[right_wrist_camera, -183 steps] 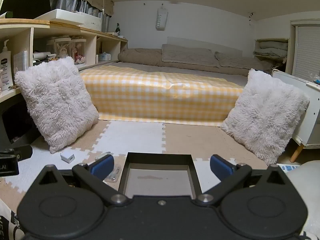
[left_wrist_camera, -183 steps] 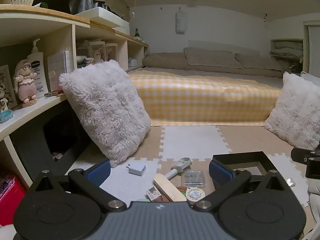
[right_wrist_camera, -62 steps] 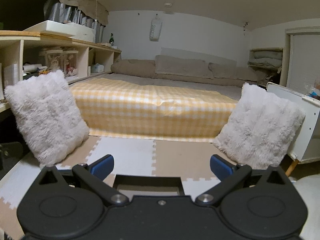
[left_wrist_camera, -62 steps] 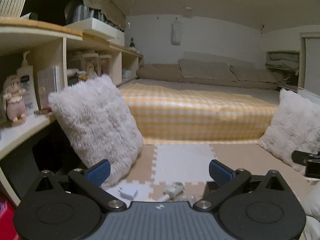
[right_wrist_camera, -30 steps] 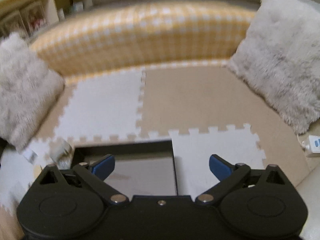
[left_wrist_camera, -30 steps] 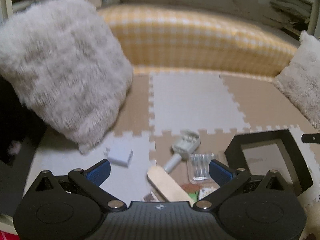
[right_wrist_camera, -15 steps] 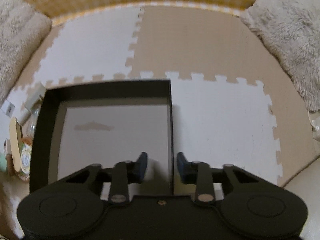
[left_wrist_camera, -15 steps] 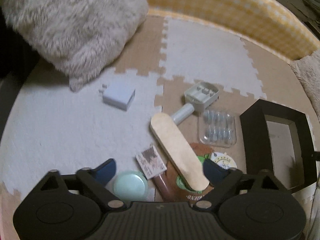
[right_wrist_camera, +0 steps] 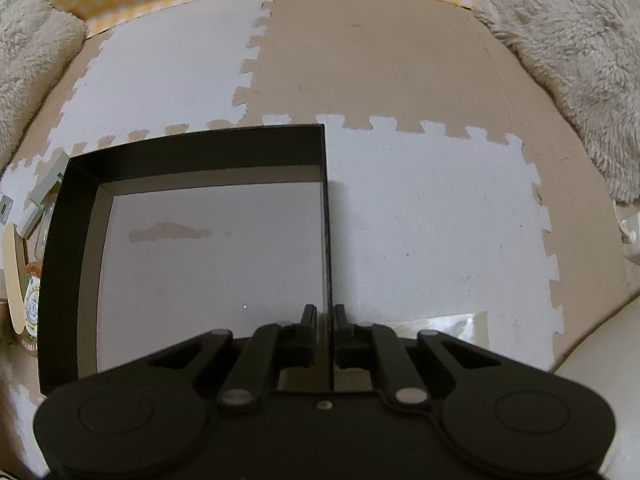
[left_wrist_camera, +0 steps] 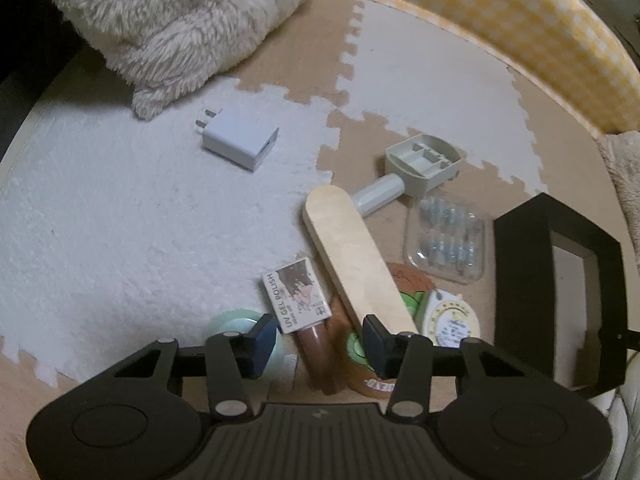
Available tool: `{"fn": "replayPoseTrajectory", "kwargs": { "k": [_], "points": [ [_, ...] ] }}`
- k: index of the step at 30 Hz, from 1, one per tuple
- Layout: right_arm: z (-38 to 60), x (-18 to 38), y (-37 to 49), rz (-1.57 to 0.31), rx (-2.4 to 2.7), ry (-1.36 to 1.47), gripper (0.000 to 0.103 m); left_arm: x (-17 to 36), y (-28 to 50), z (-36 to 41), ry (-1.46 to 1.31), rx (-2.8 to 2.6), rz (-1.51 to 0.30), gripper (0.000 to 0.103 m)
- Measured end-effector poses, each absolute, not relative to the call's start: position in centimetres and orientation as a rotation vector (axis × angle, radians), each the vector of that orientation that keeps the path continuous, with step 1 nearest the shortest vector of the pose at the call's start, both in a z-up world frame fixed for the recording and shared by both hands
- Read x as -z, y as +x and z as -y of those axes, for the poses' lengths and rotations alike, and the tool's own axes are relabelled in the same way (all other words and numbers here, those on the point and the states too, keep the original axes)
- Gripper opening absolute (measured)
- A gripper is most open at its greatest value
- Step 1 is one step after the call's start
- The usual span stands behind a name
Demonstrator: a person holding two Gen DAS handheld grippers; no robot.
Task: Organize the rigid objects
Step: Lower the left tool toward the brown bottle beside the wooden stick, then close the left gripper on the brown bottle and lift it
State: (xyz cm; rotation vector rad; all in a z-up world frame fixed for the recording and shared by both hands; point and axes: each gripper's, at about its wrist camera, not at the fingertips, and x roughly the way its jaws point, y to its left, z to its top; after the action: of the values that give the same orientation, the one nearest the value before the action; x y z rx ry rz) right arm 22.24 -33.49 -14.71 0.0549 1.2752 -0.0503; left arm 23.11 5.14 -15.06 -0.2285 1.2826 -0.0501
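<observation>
In the left wrist view a pile of small things lies on the foam mat: a UV gel polish bottle, a wooden stick, a round tape measure, a clear blister pack, a grey handled tool and a white charger. My left gripper points down over the gel polish bottle. Its jaws are closing with the bottle between them, and a gap shows on both sides. My right gripper is shut on the right wall of the empty black box.
A pale green round lid lies under the left finger. Fluffy pillows and the yellow checked bed border the mat. A shiny flat sheet lies right of the box.
Both grippers tipped down toward the floor and sank. The right jaws came together on the box's right wall. The left jaws narrowed around the gel polish bottle.
</observation>
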Motion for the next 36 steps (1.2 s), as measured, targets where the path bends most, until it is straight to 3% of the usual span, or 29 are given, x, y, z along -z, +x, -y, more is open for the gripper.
{"fn": "replayPoseTrajectory", "kwargs": {
  "k": [11,12,15,16,19,22,25,32,36],
  "points": [
    [33.4,15.6,22.2,-1.311,0.056,0.049,0.004,16.0,24.7,-5.1,-0.203,0.041,-1.255,0.038],
    [33.5,15.6,22.2,-1.311,0.055,0.050,0.004,16.1,24.7,-5.1,-0.186,0.031,-1.258,0.032],
    [33.7,15.7,22.2,-1.315,0.052,0.059,0.004,15.9,24.7,-5.1,-0.182,0.031,-1.258,0.029],
    [33.7,15.7,22.3,-1.314,0.051,0.059,0.004,15.6,24.6,-5.0,-0.171,0.027,-1.245,0.019],
    [33.7,15.7,22.2,-1.315,0.050,0.057,0.004,14.9,24.5,-5.3,-0.178,0.029,-1.230,0.009],
    [33.6,15.7,22.2,-1.318,0.050,0.054,0.004,15.0,24.5,-5.4,-0.177,0.028,-1.241,0.013],
    [33.6,15.7,22.2,-1.317,0.050,0.054,0.004,15.3,24.2,-5.4,-0.198,0.035,-1.278,0.034],
    [33.7,15.9,22.1,-1.322,0.045,0.062,0.004,15.2,22.1,-3.7,-0.179,0.113,-1.328,0.034],
    [33.7,15.9,22.1,-1.322,0.045,0.061,0.004,15.8,21.4,-2.9,-0.144,0.115,-1.352,0.027]
  ]
}}
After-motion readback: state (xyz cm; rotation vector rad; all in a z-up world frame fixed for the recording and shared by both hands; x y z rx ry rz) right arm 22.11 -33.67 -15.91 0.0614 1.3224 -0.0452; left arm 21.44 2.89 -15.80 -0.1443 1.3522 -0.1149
